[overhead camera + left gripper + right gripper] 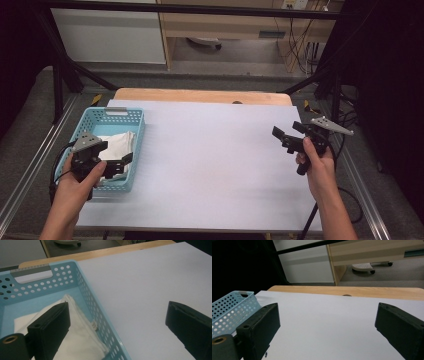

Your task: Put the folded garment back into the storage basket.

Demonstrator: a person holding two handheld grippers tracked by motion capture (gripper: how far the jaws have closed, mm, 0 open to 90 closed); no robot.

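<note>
A light blue perforated basket [83, 131] sits at the table's left edge with a folded white cloth [118, 145] inside. My left gripper [123, 163] hovers over the basket's near right corner, open, nothing between its jaws. In the left gripper view one jaw hangs over the cloth [82, 340] and the other over the bare table beyond the basket wall [92, 300]. My right gripper [286, 135] is held above the right side of the table, open and empty, pointing left toward the basket [229, 308].
A white sheet [210, 160] covers most of the wooden table [200, 95]. Black frame bars [60, 75] rise at both sides. Cables [300, 45] and a wooden cabinet [225, 22] stand beyond the far edge.
</note>
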